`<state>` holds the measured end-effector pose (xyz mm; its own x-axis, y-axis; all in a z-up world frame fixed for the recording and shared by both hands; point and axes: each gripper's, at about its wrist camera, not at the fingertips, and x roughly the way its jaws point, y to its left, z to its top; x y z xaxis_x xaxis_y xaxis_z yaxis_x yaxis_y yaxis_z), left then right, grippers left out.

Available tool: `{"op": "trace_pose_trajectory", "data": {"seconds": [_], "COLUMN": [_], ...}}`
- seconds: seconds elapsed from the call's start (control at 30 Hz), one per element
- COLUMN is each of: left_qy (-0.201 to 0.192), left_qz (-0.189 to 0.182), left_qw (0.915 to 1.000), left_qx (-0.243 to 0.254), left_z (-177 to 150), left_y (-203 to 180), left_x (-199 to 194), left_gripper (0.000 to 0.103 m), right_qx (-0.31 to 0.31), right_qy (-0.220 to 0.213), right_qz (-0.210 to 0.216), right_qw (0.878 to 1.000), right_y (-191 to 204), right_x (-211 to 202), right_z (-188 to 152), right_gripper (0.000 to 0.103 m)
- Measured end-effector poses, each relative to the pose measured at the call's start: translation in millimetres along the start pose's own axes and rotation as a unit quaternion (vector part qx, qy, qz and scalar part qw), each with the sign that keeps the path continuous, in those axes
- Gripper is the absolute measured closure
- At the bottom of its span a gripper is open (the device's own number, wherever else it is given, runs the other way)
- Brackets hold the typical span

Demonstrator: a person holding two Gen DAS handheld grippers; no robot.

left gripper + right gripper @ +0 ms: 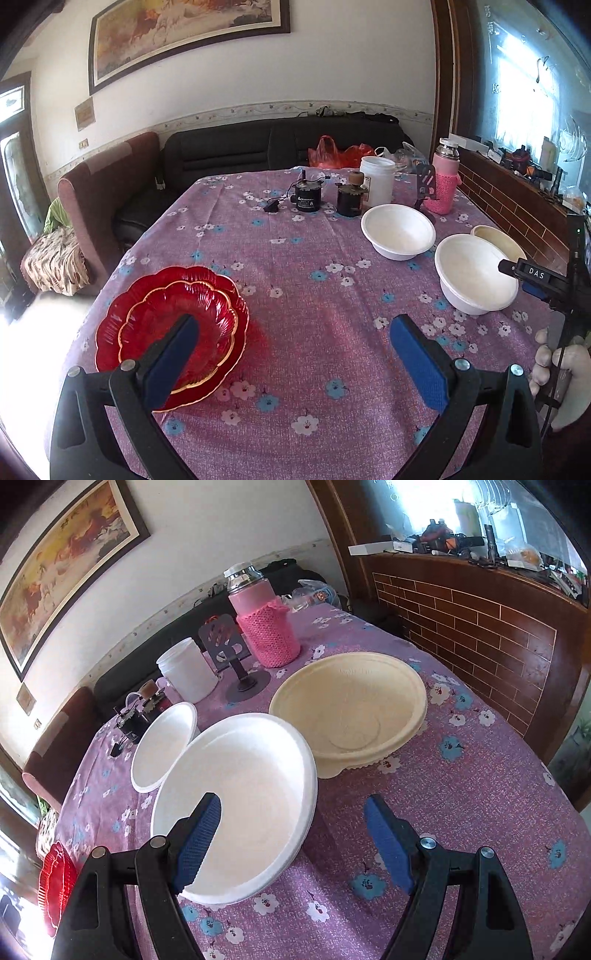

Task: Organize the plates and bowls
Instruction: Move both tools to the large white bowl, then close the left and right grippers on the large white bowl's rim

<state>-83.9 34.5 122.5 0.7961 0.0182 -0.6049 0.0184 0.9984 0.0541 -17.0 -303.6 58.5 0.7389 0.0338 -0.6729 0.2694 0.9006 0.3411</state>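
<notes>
Two red glass plates (177, 332) lie stacked at the table's near left, a smaller one on a larger; they also show in the right wrist view (55, 882). My left gripper (295, 332) is open and empty, its left finger over the stack. Two white foam bowls (397, 230) (474, 273) and a cream bowl (496, 238) stand at the right. In the right wrist view my right gripper (293, 812) is open and empty, with its left finger over the near white bowl (240, 794). The cream bowl (351, 712) and the small white bowl (164, 746) lie beyond.
At the table's far end stand a white jar (376, 181), a pink knit-covered bottle (445, 177), a dark metal stand (231, 657) and two small black motors (308, 195). A brick-patterned ledge (480, 627) runs along the right. A sofa (258, 147) lies beyond.
</notes>
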Motion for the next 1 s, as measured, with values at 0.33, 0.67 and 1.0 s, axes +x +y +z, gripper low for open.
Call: {"op": "trace_pose_trajectory", "data": {"seconds": [0.33, 0.67, 1.0], "left_qy": [0.038, 0.082, 0.167], "left_qz": [-0.017, -0.065, -0.140], "left_qw": [0.9987, 0.9945, 0.9755], "left_qx": [0.028, 0.006, -0.031], "left_z": [24.7, 46.7, 48.9], "left_y": [-47.7, -86.9, -122.0], "left_x": [57.1, 110.0, 168.9], "left_gripper": [0.000, 0.000, 0.000], "right_qx": [-0.003, -0.009, -0.005], "right_qy": [-0.029, -0.037, -0.015], "right_qz": [0.003, -0.005, 0.004], "right_qw": [1.000, 0.999, 1.000], "right_y": [1.2, -4.0, -2.0], "right_x": [16.7, 16.7, 24.2], "right_z": [2.7, 3.5, 1.2], "right_gripper": [0.020, 0.020, 0.028]}}
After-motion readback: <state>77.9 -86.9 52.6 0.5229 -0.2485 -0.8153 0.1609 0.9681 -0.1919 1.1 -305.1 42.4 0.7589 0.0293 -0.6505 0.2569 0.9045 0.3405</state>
